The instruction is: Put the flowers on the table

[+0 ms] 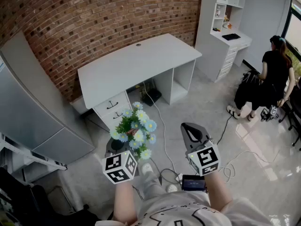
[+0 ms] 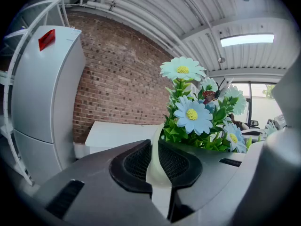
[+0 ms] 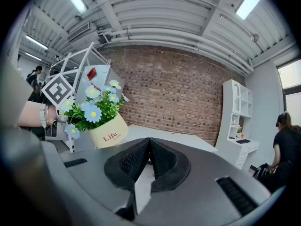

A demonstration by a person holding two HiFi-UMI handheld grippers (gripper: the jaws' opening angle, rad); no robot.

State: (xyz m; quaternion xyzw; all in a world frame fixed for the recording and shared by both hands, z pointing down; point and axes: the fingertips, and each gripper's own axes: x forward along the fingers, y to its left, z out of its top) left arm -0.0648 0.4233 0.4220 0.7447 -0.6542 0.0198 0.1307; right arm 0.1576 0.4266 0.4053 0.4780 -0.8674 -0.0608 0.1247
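- Refrigerator (image 2: 44,93): stands at the far left against the brick wall. It plays no part in the task, but it borders the approach path on that side.
- Left gripper (image 2: 157,164): the jaws are closed on the cream rim of the pot (image 3: 109,133), with one ribbed pad inside the wall and one outside. This single grip carries the whole load.
- Flowers (image 1: 135,128): blue and white daisies with green leaves, held in the air over the floor in front of the person. They are well apart from the table and touch nothing except the left gripper.
- Orientation: the long axis runs from the pot base to the blooms. It is near upright but tilted, and in the right gripper view the blooms lean away from the right gripper. The side printed "Life" faces that gripper.
- Table (image 1: 136,65): a white desk against the brick wall, ahead of the person. Its top appears bare except for one small dark spot near the back edge.
- Step in hand: judged to be the carry, with the pot lifted and placement not yet begun.
- Next move: bring the pot forward over the desktop and correct the tilt so that the base is level. Lower it until the base rests flat, then open the jaws. A rim-only grip may let the pot swing, so slow travel is advised.
- Right gripper (image 3: 149,157): the jaws are together with nothing between them. It is held beside the pot and is free to steady it.
- Person (image 1: 275,74): in black at the far right, near the white shelving (image 1: 225,13) and clear of the path.
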